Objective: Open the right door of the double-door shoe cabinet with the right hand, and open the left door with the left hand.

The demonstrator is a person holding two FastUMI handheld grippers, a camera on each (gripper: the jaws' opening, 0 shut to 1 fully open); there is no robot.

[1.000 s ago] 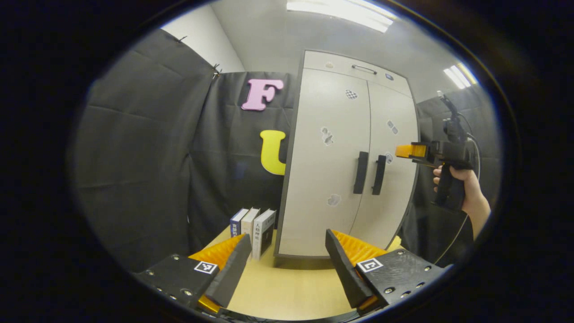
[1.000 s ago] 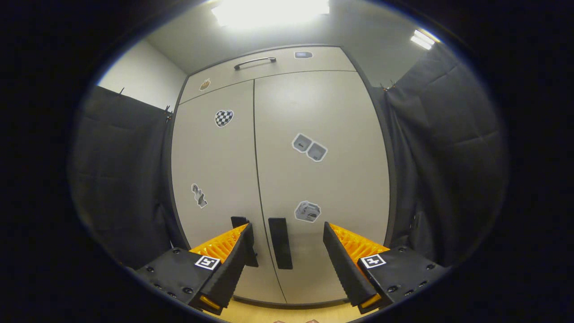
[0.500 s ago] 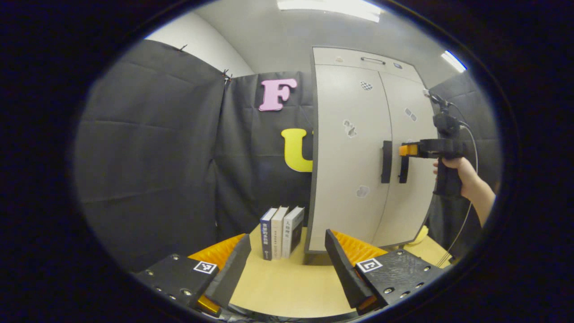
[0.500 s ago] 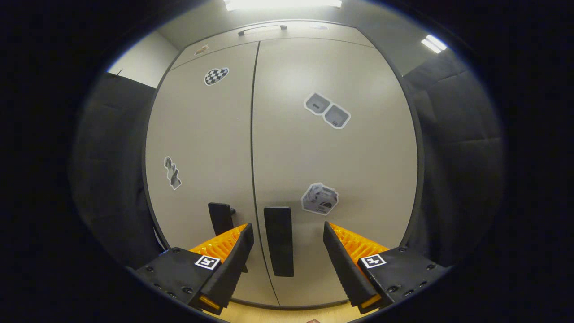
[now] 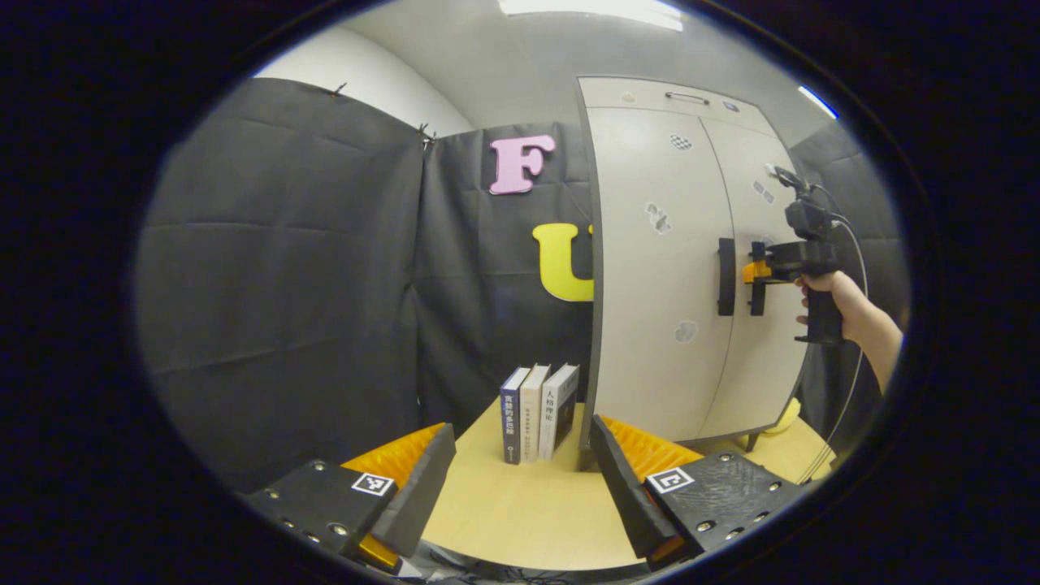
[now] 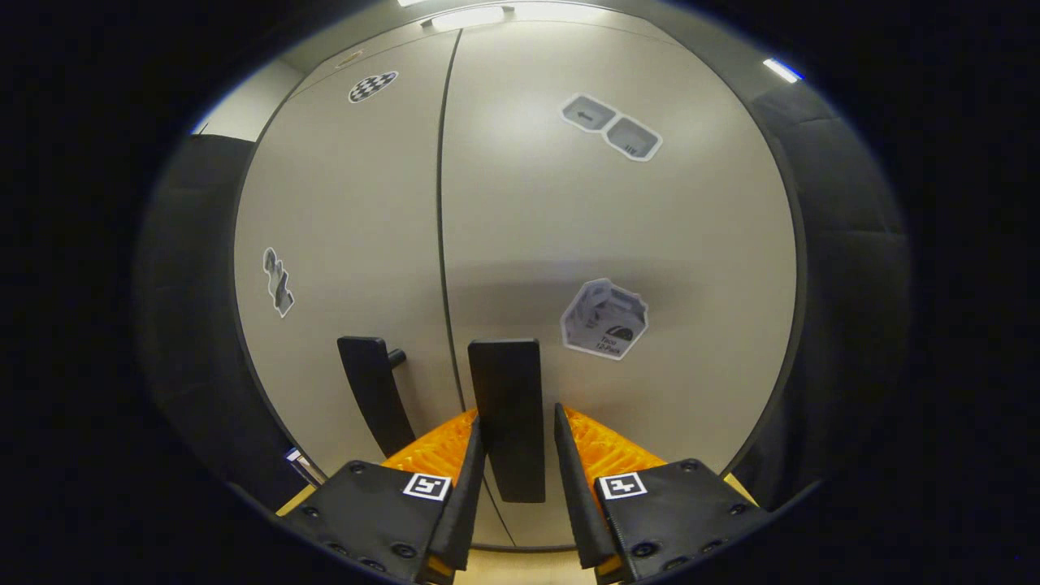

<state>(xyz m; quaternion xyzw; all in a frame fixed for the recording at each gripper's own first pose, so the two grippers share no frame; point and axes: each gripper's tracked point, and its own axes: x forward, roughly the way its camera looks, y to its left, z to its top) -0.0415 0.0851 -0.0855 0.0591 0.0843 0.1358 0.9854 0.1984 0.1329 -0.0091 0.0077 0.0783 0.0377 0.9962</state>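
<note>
A pale wooden desk (image 5: pixel 520 512) is carrying a tall grey double-door shoe cabinet (image 5: pixel 650 268), which is standing at about 3 o'clock in the left gripper view, with black cloth hanging as the booth's wall behind and to the left. Three books (image 5: pixel 536 410) are standing upright on the desk just beside the cabinet's left side, and ceiling lights are glowing at 12 o'clock. Small stickers are dotting both doors, and both doors are lying flush and unopened. In the left gripper view the left claw (image 5: pixel 520 475) is hanging over the desk at 6 o'clock, its fingers spread wide with nothing between them, well apart from the cabinet's left door handle (image 5: pixel 725 276). Farther off at 3 o'clock, a hand (image 5: pixel 837 296) is holding the right claw (image 5: pixel 756 272) level against the cabinet front. In the right gripper view the right claw (image 6: pixel 516 471) is sitting at 6 o'clock with its fingers drawn in around the right door handle (image 6: pixel 508 414); whether both are pressing on it I cannot tell. The left door handle (image 6: pixel 375 394) is standing just beside it at 8 o'clock.
</note>
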